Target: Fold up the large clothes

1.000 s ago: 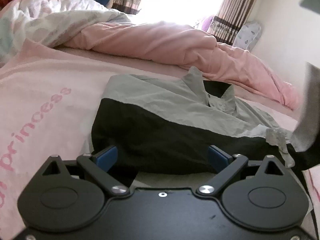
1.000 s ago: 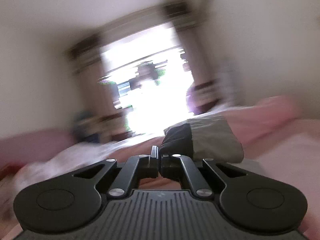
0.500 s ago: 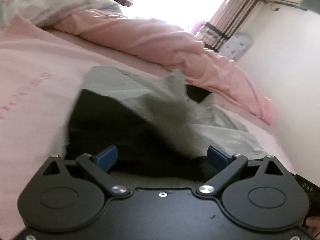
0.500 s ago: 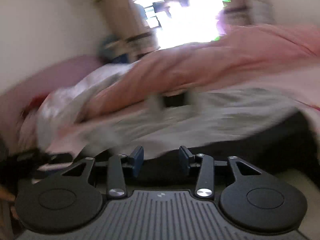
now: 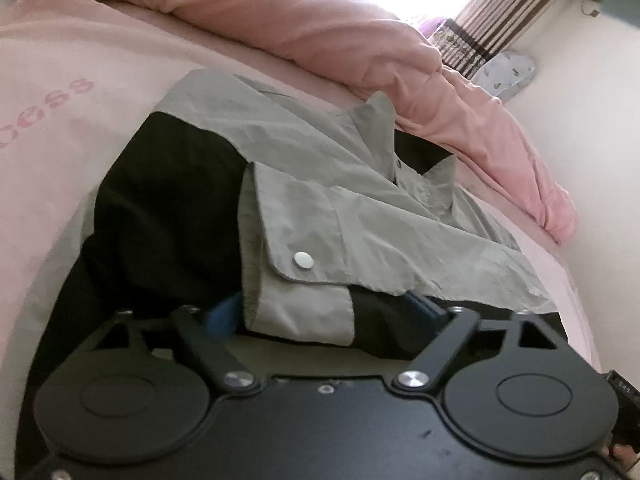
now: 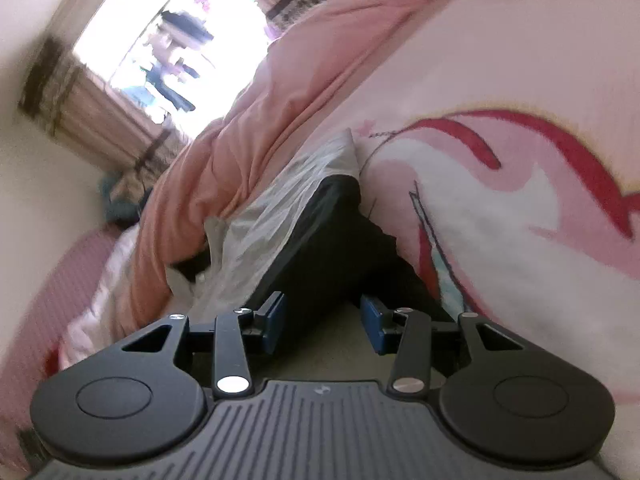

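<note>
The grey-and-black shirt (image 5: 320, 184) lies on the pink bed (image 5: 60, 128), its long axis running from the dark hem at 7 o'clock to the collar (image 5: 384, 120) at 1 o'clock, which points toward the bunched pink quilt (image 5: 320, 36). The left claw (image 5: 324, 312) stands open, its blue pads either side of the folded-over cuff (image 5: 300, 292). The right claw (image 6: 324, 322) is open too, low at the shirt's (image 6: 320, 240) black edge.
</note>
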Motion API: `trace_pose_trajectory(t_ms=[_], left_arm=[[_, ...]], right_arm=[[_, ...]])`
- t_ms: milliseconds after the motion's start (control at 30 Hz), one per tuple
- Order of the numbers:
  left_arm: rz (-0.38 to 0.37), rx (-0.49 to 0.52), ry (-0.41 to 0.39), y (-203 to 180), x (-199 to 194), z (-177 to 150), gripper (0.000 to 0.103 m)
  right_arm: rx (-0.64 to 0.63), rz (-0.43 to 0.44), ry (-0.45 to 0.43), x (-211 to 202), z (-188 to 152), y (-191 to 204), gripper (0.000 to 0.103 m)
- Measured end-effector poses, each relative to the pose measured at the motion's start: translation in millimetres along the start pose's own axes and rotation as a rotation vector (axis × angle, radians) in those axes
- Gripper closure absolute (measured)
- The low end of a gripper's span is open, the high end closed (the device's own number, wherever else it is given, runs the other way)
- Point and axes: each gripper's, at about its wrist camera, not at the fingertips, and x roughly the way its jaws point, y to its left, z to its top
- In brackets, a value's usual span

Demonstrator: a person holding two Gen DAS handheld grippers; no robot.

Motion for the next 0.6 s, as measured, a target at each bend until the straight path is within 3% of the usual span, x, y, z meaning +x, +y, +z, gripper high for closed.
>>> trace_pose_trajectory(t_ms=[33, 67, 100, 133, 167, 233, 300, 467, 533, 600], left_arm=[[-0.003, 0.0, 0.002, -1.0, 0.8, 0.3, 0.051], [-0.017, -0.004, 0.007, -0.6, 2.0, 0.7, 0.076], [-0.052, -0.018, 0.02, 1.1, 3.7, 1.9, 0.084], [-0.073, -0.027, 0.014, -0.1, 2.9, 2.7, 0.086], [-0.074, -0.008, -0.015, -4.3, -1.9, 4.4, 0.09], [-0.077, 0.066, -0.12, -14.2, -21.3, 11.7, 0.091], [-0.068, 0.114, -0.168, -17.8, -35.0, 18.2, 0.091], [0.048, 0.15, -0.08, -1.9, -9.2, 16.1, 0.09], [0.084, 0.136, -0.035, 12.3, 9.9, 5.8, 0.086], [0.083, 0.163, -0.057, 15.5, 13.0, -1.8, 0.082]], right_arm=[[0.037, 0.014, 0.003, 7.4, 2.5, -4.3, 0.051], [0.068, 0.012, 0.0, 14.7, 4.8, -7.1, 0.052], [0.092, 0.007, -0.003, 18.8, 6.0, -10.4, 0.055], [0.094, 0.002, 0.0, 21.9, 7.6, -9.0, 0.074], [0.083, -0.004, 0.005, 24.5, 7.7, -4.2, 0.083], [0.024, 0.015, -0.001, 19.6, 4.8, 8.4, 0.088], [-0.024, 0.01, -0.002, 16.1, -0.5, 18.1, 0.09], [-0.035, -0.065, 0.058, 38.6, -12.4, 14.6, 0.084], [-0.029, -0.047, 0.044, 38.9, -16.5, 10.3, 0.084], [-0.036, -0.063, 0.052, 33.7, -15.2, 14.1, 0.078]])
